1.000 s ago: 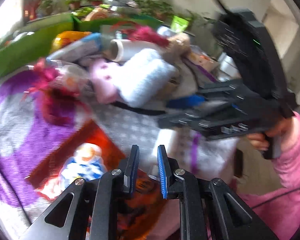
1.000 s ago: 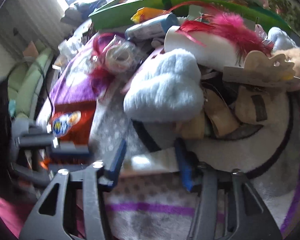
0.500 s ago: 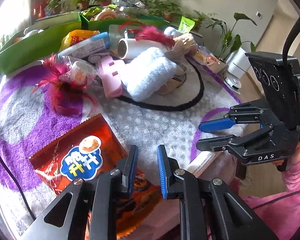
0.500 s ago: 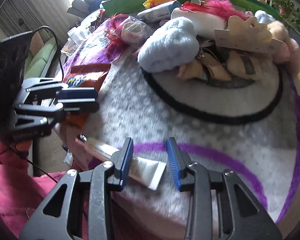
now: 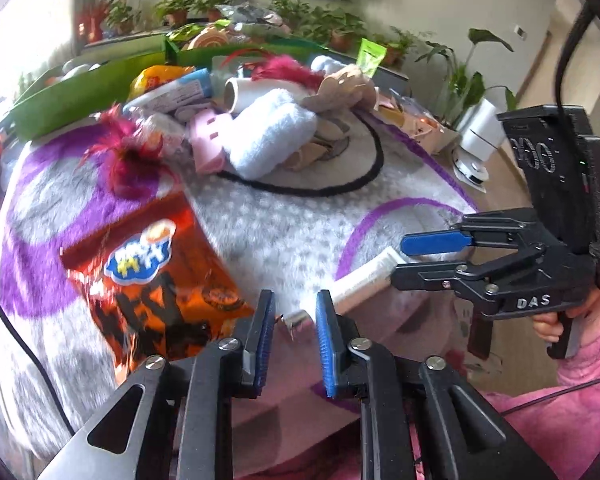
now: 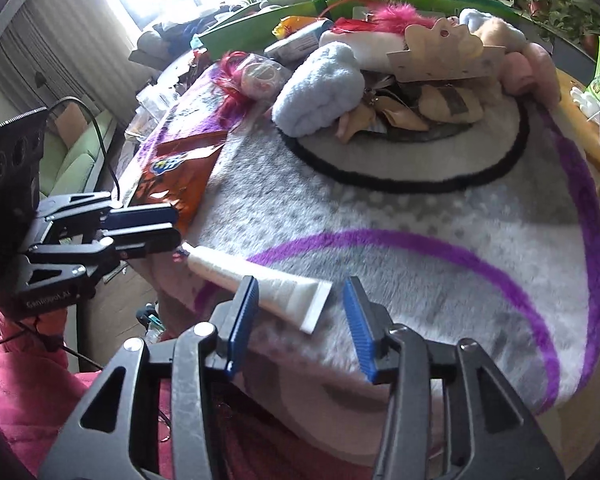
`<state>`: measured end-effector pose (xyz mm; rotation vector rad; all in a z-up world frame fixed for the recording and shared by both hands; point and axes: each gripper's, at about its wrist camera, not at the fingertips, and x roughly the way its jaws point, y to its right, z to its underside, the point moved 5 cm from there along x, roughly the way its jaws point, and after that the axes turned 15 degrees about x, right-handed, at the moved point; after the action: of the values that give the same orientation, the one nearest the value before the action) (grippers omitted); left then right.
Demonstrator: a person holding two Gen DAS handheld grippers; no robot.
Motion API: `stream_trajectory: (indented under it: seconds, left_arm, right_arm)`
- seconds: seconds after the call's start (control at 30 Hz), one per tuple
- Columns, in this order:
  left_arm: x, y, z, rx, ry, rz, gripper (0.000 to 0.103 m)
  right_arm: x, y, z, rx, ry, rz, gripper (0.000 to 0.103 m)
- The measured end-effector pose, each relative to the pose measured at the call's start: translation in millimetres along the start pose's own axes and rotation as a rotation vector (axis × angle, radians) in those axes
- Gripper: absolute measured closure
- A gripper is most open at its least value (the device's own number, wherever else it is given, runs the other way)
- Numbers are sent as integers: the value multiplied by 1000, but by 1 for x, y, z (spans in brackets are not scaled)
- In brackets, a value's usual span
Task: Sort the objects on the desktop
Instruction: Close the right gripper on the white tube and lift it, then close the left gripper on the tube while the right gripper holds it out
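My left gripper [image 5: 294, 338] hovered over the near edge of the table, its jaws apart and just having opened a little, with nothing pressed between the blue pads [image 5: 265, 340]. The silver cap end of a white tube [image 5: 364, 280] lay just beyond that gap, on the fluffy grey-and-purple rug [image 5: 284, 236] that covered the table. My right gripper [image 6: 300, 320] also stood with its jaws apart, having just widened, and the flat crimped end of the white tube [image 6: 268, 284] lay between the pads; the left pad [image 6: 242, 316] overlapped the tube in this view, but whether it touched I could not tell, and the right pad stood clear of it. The tube rested on the rug at the near edge, slanting from my left gripper [image 6: 156, 228] toward my right. An orange snack bag [image 5: 156, 272] lay flat on the rug to the left of the tube, near the left gripper. Farther back, a pale blue rolled towel [image 5: 272, 136] sat at the edge of a white round mat with a black border [image 6: 420, 160], among a heap of small things: a pink feather toy [image 5: 128, 156], a cardboard roll [image 5: 240, 94] and a beige card cutout [image 6: 440, 52]. A green tray [image 5: 80, 96] ran behind the heap. My pink sleeve [image 5: 580, 380] showed at the right.
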<state>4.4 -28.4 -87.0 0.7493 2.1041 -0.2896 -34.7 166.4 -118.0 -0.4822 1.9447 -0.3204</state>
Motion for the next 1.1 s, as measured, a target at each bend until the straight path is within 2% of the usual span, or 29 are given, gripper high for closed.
stream_trajectory:
  seconds: [0.1,0.27,0.53,0.73,1.1]
  left_arm:
    - [-1,2,7,-34,7,-4,72]
    - [-4,5,10,-57,11,-54,72]
    - [-2,11,9,-87,10,-52,72]
    - [13,14,9,-105,-26,-42,72]
    - [19,11,7,-129,-38,-44,72]
  right_arm:
    - [-1,-2,8,2,18,-1,58]
    - [2,6,9,66,48,-13,58]
    - [4,2,11,77,77,-32,56]
    - [4,3,11,86,95,-51,56]
    - [6,0,8,67,94,-49,57]
